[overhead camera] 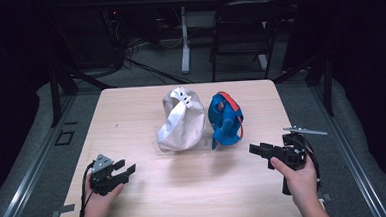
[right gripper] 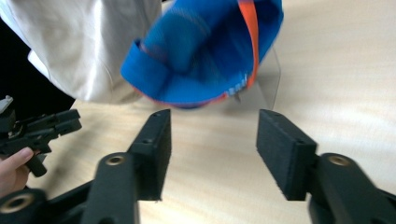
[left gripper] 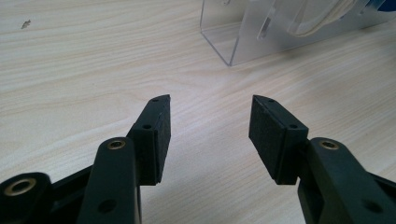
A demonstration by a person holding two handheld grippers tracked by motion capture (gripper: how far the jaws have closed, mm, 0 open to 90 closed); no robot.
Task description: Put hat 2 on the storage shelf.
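1. Bench (overhead camera: 150,191): light wood top, two caps sitting mid-bench on a clear acrylic stand (left gripper: 233,44).
2. White cap (overhead camera: 180,120): left of the pair, propped upright on the stand, strap holes showing near its top.
3. Blue cap (overhead camera: 225,119): just right of the white one, nearly touching it, orange trim along its edge. In the right gripper view it sits dead ahead of the jaws, open side toward the camera, a bit blurred.
4. Left tongs (overhead camera: 124,169): held in the person's left hand (overhead camera: 99,201) at the near-left of the bench, low over the wood, pointing right and slightly forward. Jaws spread wide, nothing between them. In the left gripper view bare bench shows in the gap, and the stand's corner lies ahead and to the right, well apart.
5. Right tongs (overhead camera: 255,149): held in the right hand (overhead camera: 297,175) at the near-right, pointing left toward the blue cap. Jaws spread, nothing gripped. Near the cap's lower edge but not touching it.
6. Both caps are clear of both tongs. The two tongs are well apart, one on each side of the stand, on the person's side of it.
7. Behind the bench: a dark folding chair (overhead camera: 242,33) and cables on the floor.
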